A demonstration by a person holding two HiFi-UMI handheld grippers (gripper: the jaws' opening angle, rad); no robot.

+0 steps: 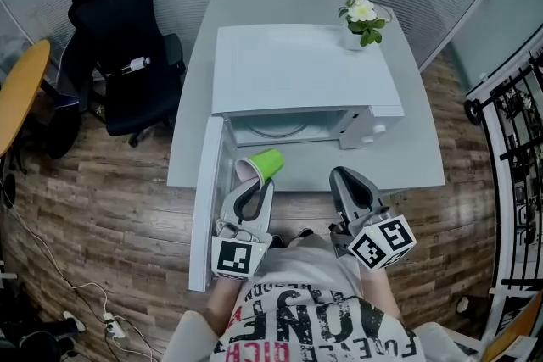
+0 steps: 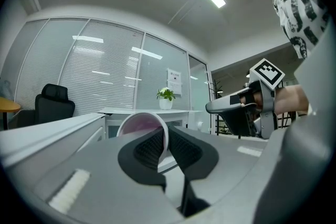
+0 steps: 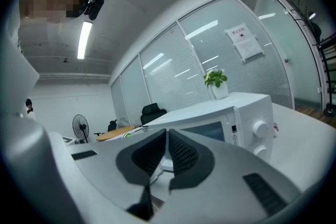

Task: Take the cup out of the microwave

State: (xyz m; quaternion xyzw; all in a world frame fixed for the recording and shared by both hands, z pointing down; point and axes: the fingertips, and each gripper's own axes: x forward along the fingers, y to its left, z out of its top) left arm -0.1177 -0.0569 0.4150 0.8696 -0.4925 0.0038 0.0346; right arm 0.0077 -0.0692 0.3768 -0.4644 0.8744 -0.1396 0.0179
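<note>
The green cup (image 1: pixel 268 162) lies tilted on its side in front of the open white microwave (image 1: pixel 297 68), just outside the cavity. My left gripper (image 1: pixel 254 184) is shut on the cup's rim. In the left gripper view the thin rim of the cup (image 2: pixel 137 124), pinkish inside, is pinched between the dark pads of the left gripper (image 2: pixel 167 140). My right gripper (image 1: pixel 345 175) hovers over the table's front edge to the right of the cup, its jaws together with nothing between them. In its own view the right gripper (image 3: pixel 165 145) points towards the microwave (image 3: pixel 236 118).
The microwave door (image 1: pixel 206 199) hangs open to the left, beside my left gripper. A potted plant (image 1: pixel 363 19) stands at the grey table's (image 1: pixel 407 157) back right. A black office chair (image 1: pixel 119 47) and a wooden tabletop (image 1: pixel 17 93) are at the left.
</note>
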